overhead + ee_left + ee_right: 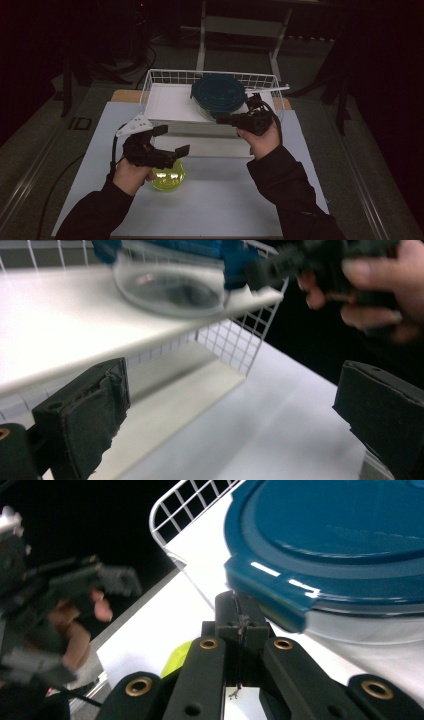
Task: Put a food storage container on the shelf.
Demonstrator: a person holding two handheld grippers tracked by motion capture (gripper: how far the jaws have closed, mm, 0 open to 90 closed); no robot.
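A round clear container with a dark blue lid (pixel 218 94) sits on a white board (pixel 170 102) inside a white wire basket (pixel 165 76). My right gripper (pixel 221 119) is shut with nothing between its jaws, its tip just at the container's near edge. In the right gripper view the closed jaws (pixel 241 622) sit right below a lid clasp (pixel 270 592). My left gripper (pixel 174 139) stands open in front of the basket, above a yellow-green round object (pixel 169 177). The left gripper view shows its wide jaws (pixel 230 430) empty, with the container (pixel 170 285) beyond.
A white mat (pixel 225 200) covers the table in front of the basket. A lower white board (pixel 185 405) lies under the raised one. Beyond the table are a dark floor and a metal stand (pixel 240 25).
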